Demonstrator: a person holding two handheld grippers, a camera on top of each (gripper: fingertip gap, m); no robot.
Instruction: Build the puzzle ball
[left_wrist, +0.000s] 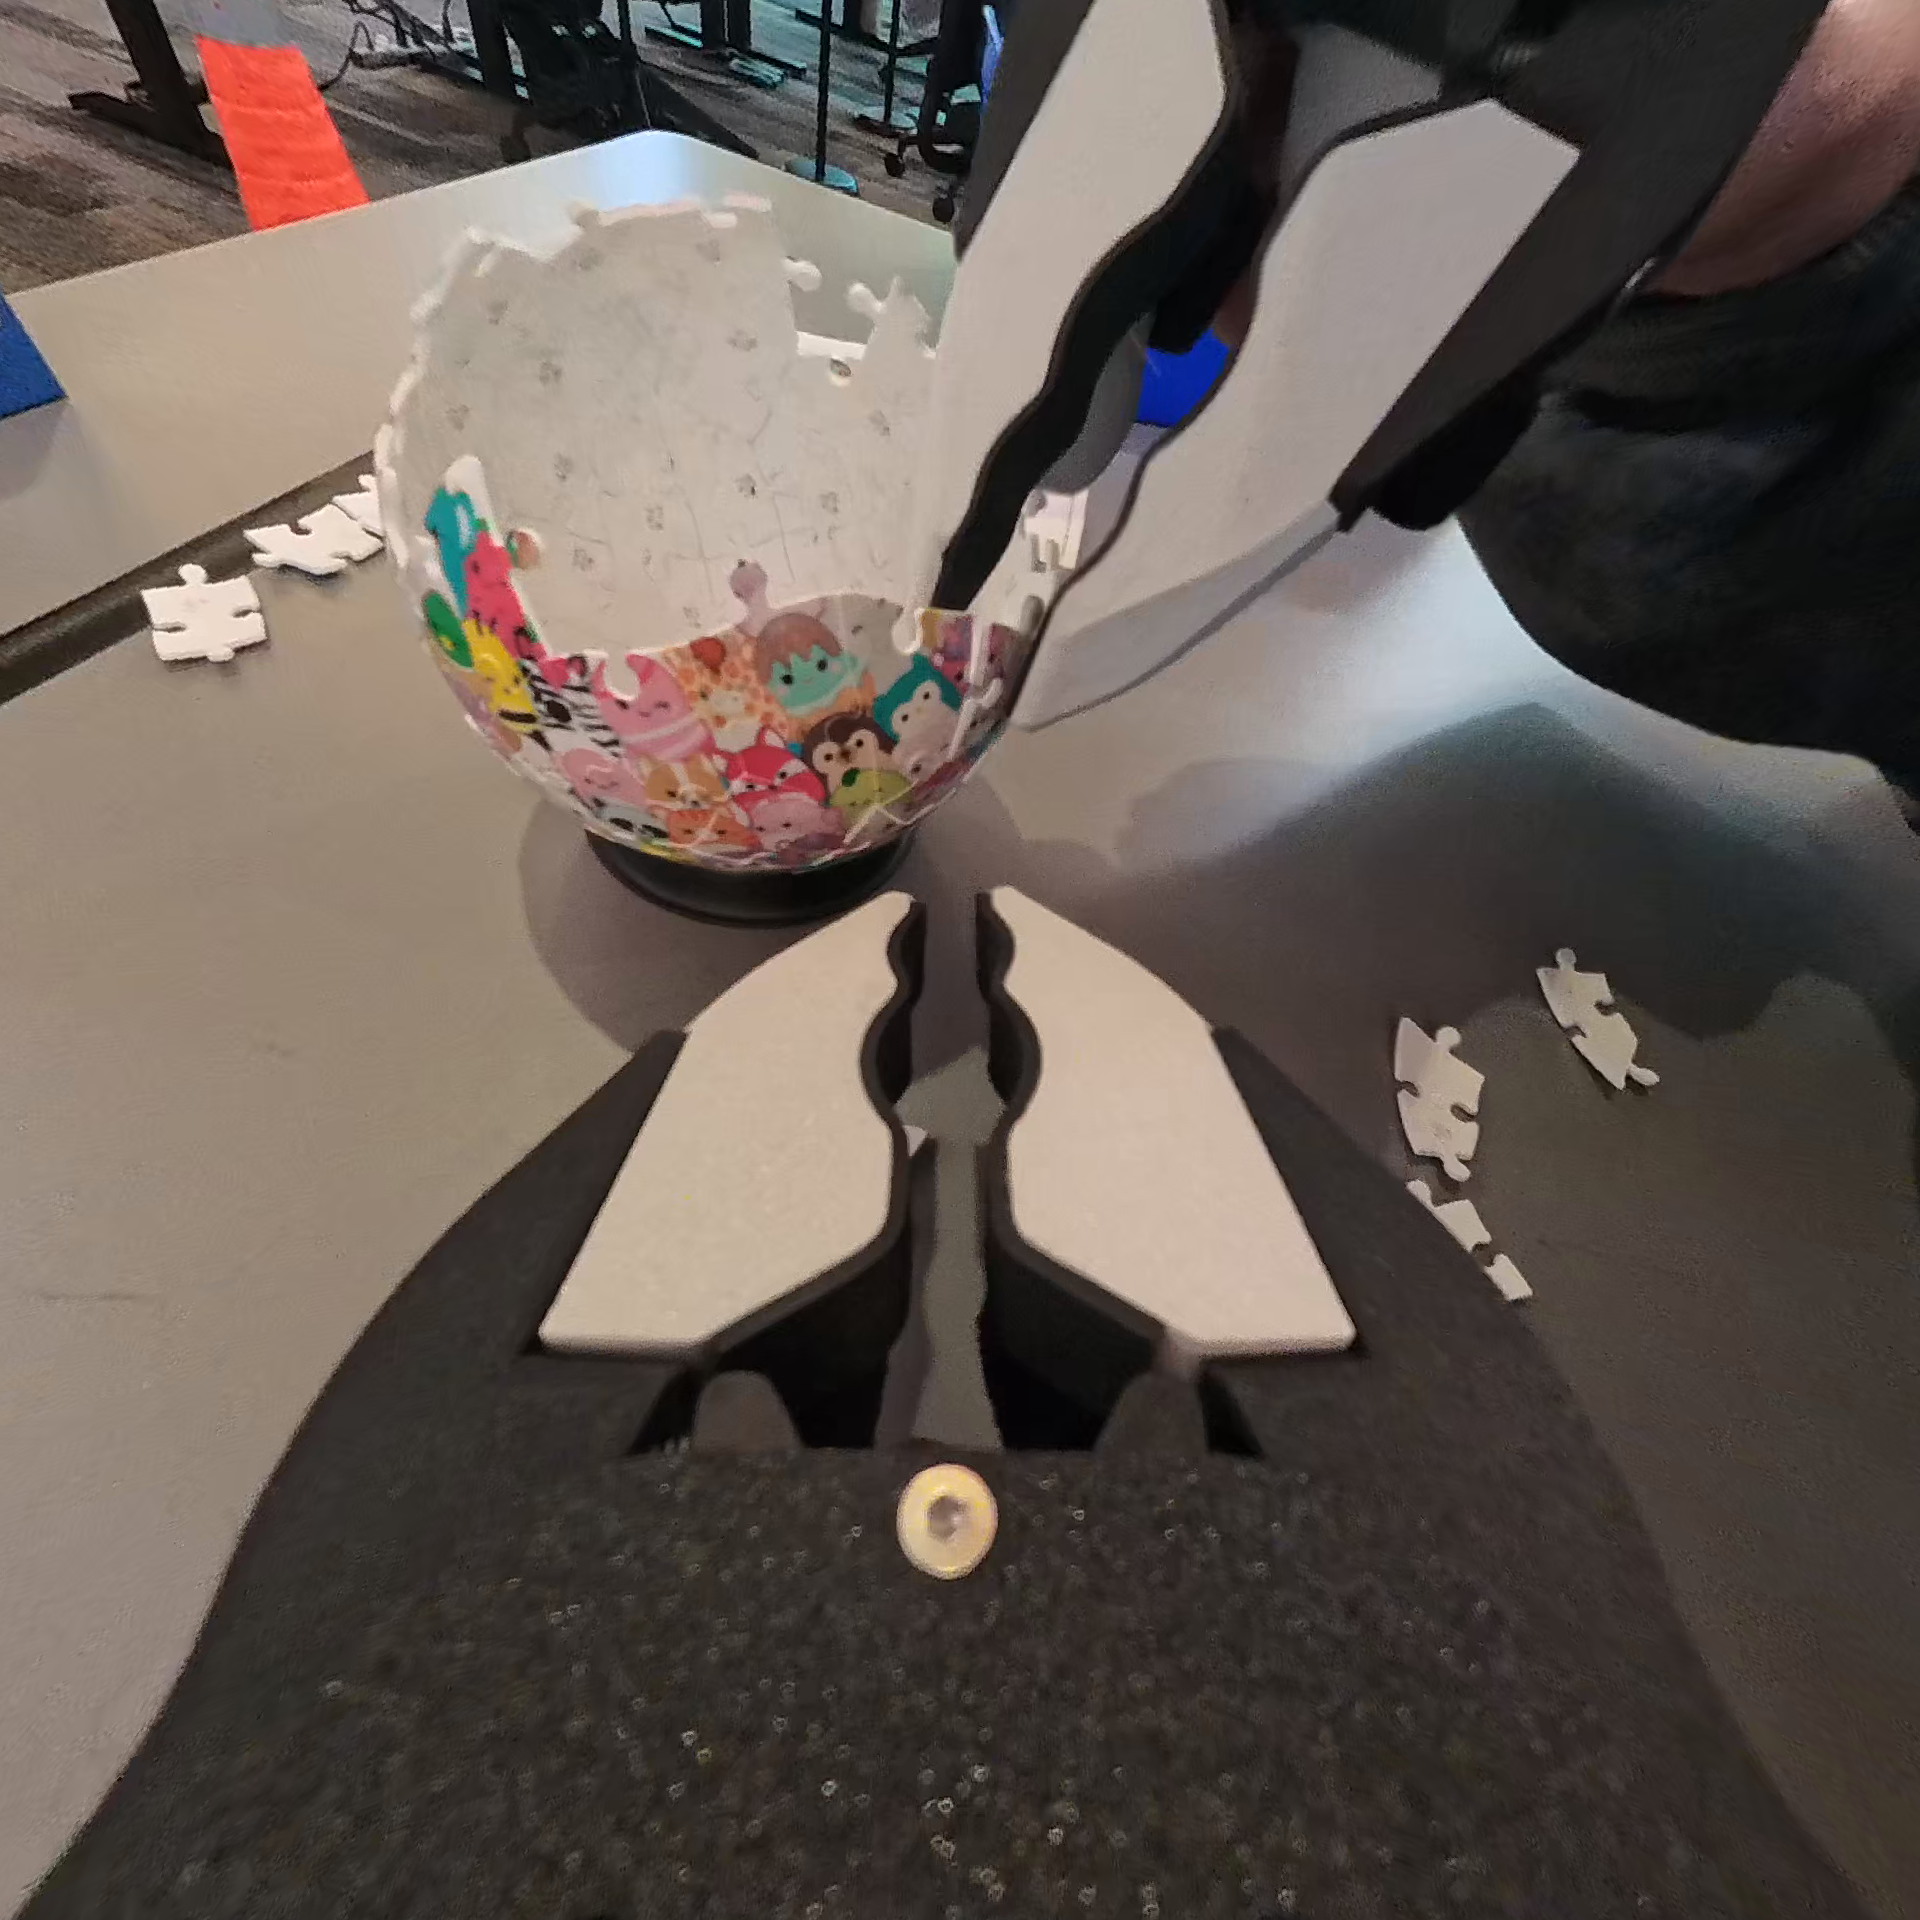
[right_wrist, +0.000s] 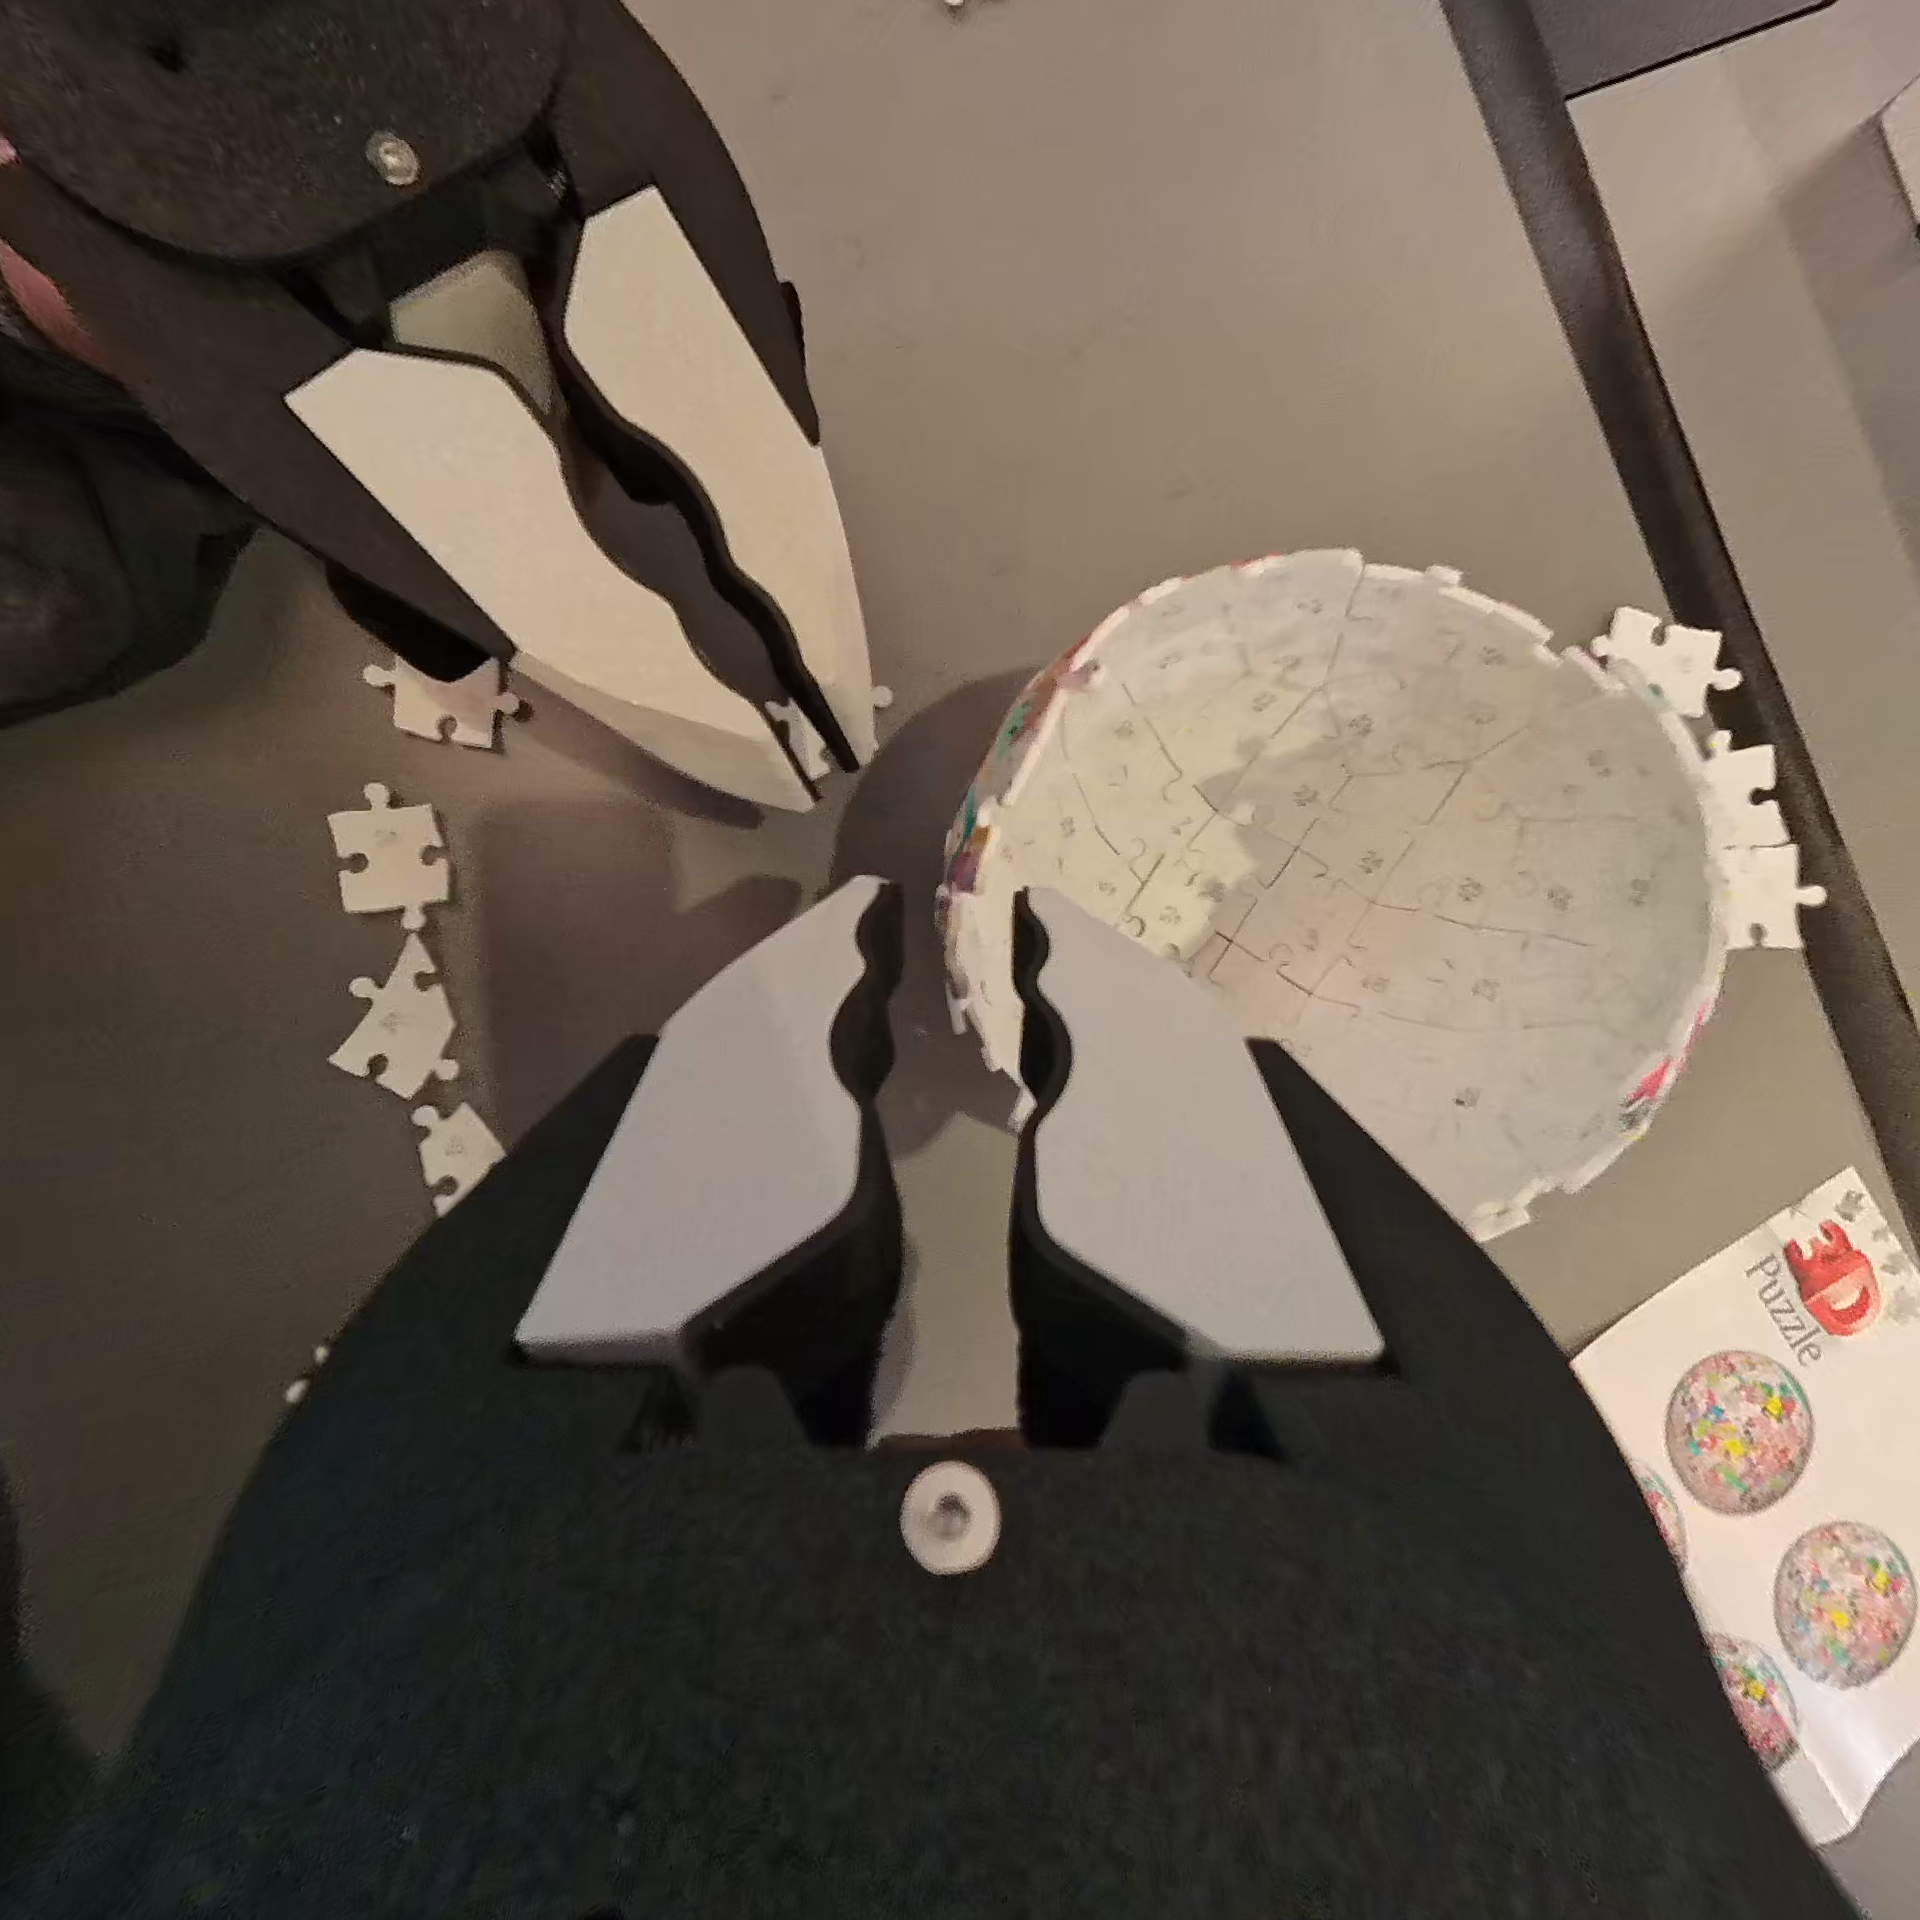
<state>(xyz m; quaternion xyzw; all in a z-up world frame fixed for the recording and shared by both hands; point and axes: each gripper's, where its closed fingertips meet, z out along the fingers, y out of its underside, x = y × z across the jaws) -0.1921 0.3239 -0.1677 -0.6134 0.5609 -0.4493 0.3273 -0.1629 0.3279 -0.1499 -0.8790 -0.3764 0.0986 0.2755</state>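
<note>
Puzzle ball (left_wrist: 665, 468), half-built, sits at twelve o'clock of the left gripper (left_wrist: 951, 914), whose tongs are nearly together; clamped or not, can't tell. Right gripper (right_wrist: 956, 904), tongs apart, straddles the jagged rim. Loose pieces (left_wrist: 1439, 1107) at three o'clock; bare table (left_wrist: 260, 1039) at nine.

— What carries everything?
— A grey counter (left_wrist: 270, 997) with a dark seam (left_wrist: 94, 634) running across its far left part.
— And beyond it?
— Patterned grey carpet (left_wrist: 62, 177) at the far left, an orange panel (left_wrist: 281, 130) standing on it, black furniture legs (left_wrist: 156, 73) and cables behind.
— The light?
— Soft, from above; shadows pool on the near right.
</note>
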